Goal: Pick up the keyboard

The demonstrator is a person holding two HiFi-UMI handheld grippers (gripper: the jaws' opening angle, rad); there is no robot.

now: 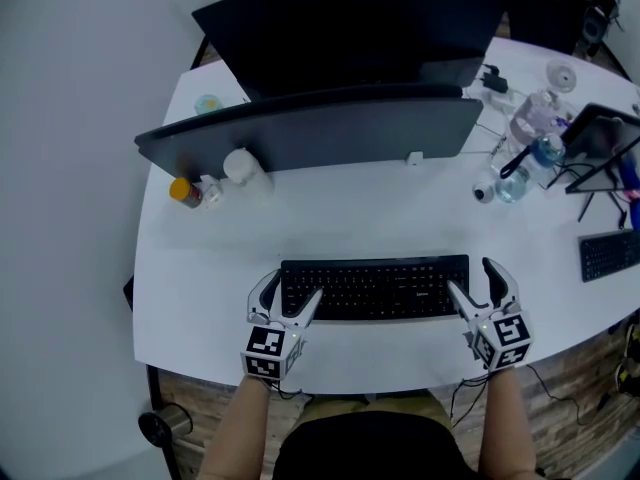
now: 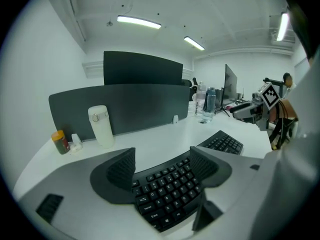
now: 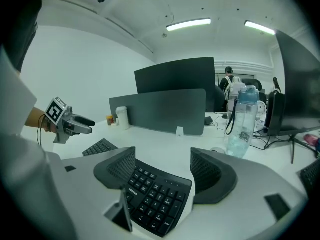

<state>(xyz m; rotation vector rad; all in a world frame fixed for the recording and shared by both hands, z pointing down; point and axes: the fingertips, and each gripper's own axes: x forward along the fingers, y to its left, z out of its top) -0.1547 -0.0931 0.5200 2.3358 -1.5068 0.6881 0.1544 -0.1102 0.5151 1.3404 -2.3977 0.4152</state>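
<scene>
A black keyboard lies flat on the white desk, close to its front edge. My left gripper stands open, and the keyboard's left end lies between its jaws. The left gripper view shows the keys between the two dark pads, which do not press on them. At the right end, my right gripper is open in the same way. In the right gripper view the keyboard's right end lies between the pads, nearer the left one, with a gap to the right one. Each gripper shows in the other's view: the right gripper and the left gripper.
A dark divider panel and a monitor stand behind the keyboard. A white bottle and a small orange-capped jar sit at the back left. At the right are water bottles, a stand and a second keyboard.
</scene>
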